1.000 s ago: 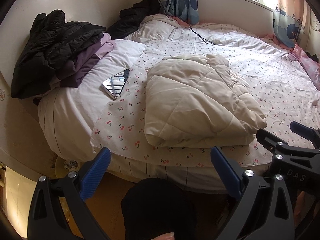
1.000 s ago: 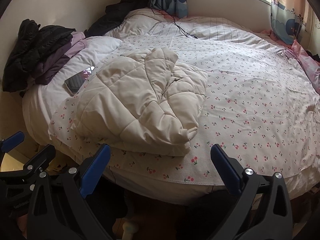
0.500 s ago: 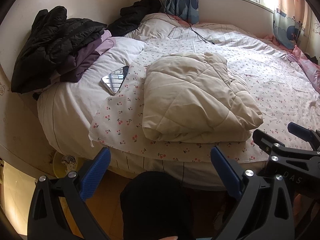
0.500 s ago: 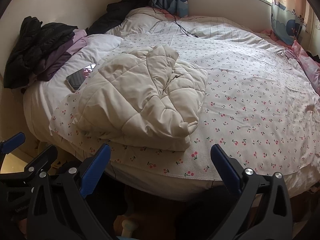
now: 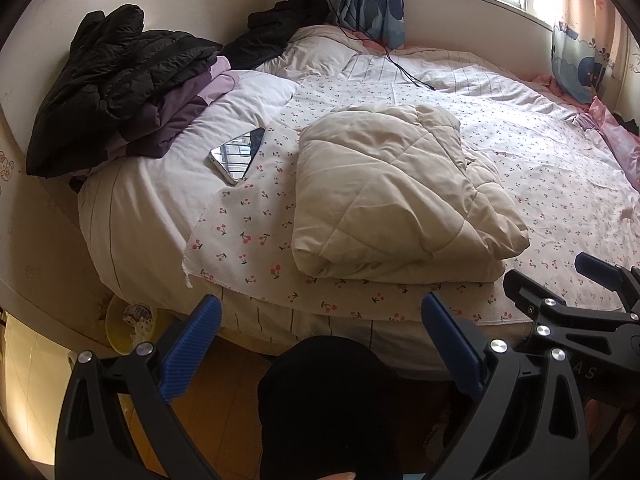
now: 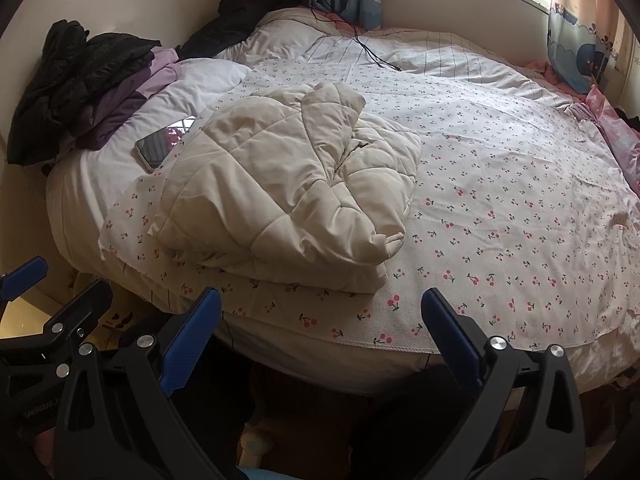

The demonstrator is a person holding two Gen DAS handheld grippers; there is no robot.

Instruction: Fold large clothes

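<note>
A cream quilted coat [image 5: 392, 196] [image 6: 288, 196] lies folded into a thick bundle near the front left edge of the bed, on a cherry-print sheet [image 5: 248, 224] [image 6: 500, 208]. My left gripper [image 5: 320, 332] hangs open below the bed edge, in front of the coat, holding nothing. My right gripper [image 6: 320, 320] is open too, pulled back off the bed with its fingers apart from the coat. In the left wrist view the right gripper [image 5: 576, 280] shows at the right edge; in the right wrist view the left gripper [image 6: 60, 284] shows at the lower left.
A phone [image 5: 239, 155] [image 6: 165, 145] lies just left of the coat. Folded black and purple jackets [image 5: 120, 76] [image 6: 88, 80] are stacked at the bed's left. Another dark garment [image 5: 280, 28] and a cable [image 5: 400, 68] lie near the headboard. A person's dark-clothed leg [image 5: 328, 400] is below.
Both grippers have drawn back and down from the bed, so the coat sits farther from them. The coat has not moved.
</note>
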